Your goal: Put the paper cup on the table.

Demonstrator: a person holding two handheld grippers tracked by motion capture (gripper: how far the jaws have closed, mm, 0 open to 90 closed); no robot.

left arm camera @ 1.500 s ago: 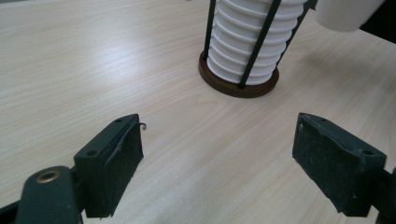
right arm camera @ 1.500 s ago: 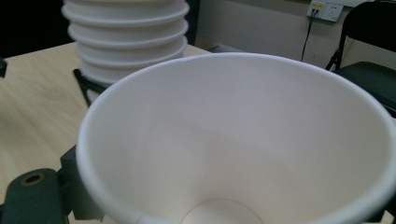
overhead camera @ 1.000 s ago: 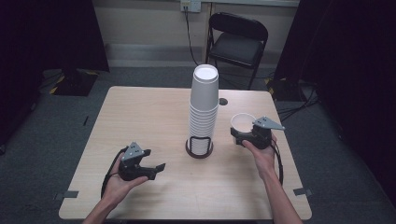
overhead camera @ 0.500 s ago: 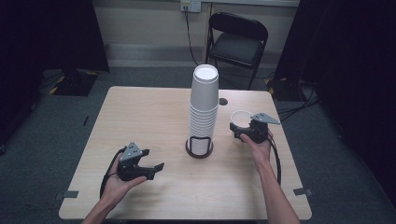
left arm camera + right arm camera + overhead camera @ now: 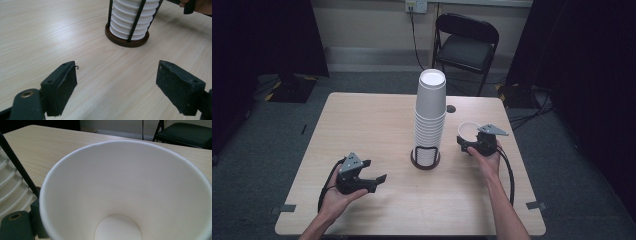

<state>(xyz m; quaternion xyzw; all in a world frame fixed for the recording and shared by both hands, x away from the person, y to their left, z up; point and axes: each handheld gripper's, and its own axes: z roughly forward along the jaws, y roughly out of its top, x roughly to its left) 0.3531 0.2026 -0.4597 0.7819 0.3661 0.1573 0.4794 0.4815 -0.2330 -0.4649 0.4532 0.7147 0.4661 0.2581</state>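
1. A single white paper cup (image 5: 468,131) sits upright, mouth up, in the right gripper (image 5: 473,142). In the right gripper view the cup (image 5: 130,195) covers the jaws, and a black jaw part shows against its lower left wall, so the gripper is pinching the cup.
2. Just to that gripper's left stands a tall stack of white cups (image 5: 430,117), upside down in a dark wire holder with a round brown base (image 5: 425,159) on the bench (image 5: 362,125).
3. The left gripper (image 5: 371,181) is held low over the near left part of the bench, well apart from the stack. Its jaws are spread wide with nothing between them, only bare wood, and the holder's base (image 5: 127,41) lies ahead of them.
4. Beyond the bench stands a black folding chair (image 5: 464,45).
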